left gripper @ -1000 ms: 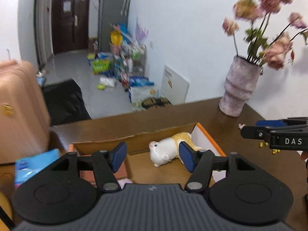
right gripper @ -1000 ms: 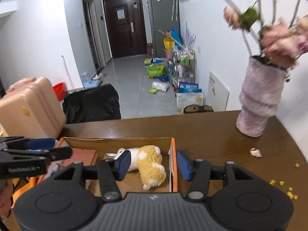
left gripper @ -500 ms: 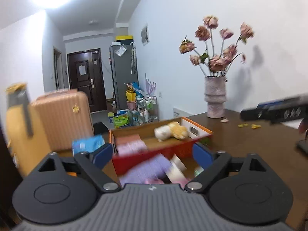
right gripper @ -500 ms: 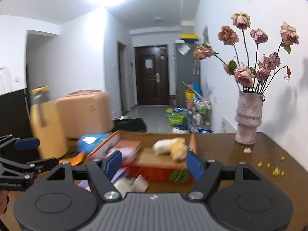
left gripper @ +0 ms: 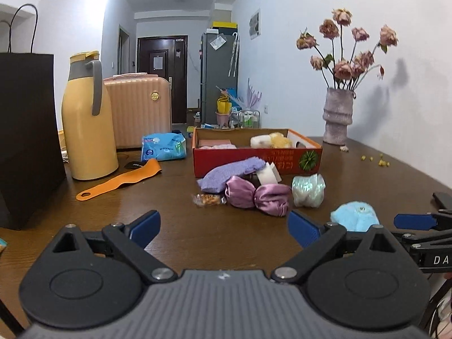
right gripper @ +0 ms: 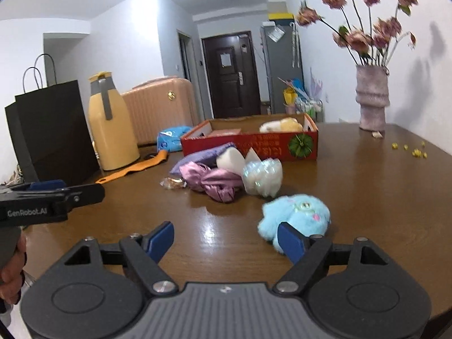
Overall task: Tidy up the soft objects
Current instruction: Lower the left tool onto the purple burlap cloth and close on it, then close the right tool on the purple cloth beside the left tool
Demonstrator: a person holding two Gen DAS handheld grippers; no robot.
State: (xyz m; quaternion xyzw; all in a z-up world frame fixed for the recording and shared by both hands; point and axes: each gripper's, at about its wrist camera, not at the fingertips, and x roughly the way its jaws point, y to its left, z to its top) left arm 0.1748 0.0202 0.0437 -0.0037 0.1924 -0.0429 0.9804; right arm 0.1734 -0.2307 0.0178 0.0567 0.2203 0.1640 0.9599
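A red cardboard box stands mid-table with a white-and-yellow plush and pink items inside. In front of it lie a purple cloth, a pink satin scrunchie, a white sponge, a pearly bundle and a blue fluffy toy. My left gripper is open and empty, low over the table. My right gripper is open and empty, its right finger just before the blue toy.
A yellow thermos, a black paper bag, an orange strap and a blue tissue pack sit at the left. A vase of dried roses stands at the far right. A snack wrapper lies by the scrunchie.
Both grippers have pulled back from above the box and dropped low to the table's near side. The loose soft items in front of the box have come into view.
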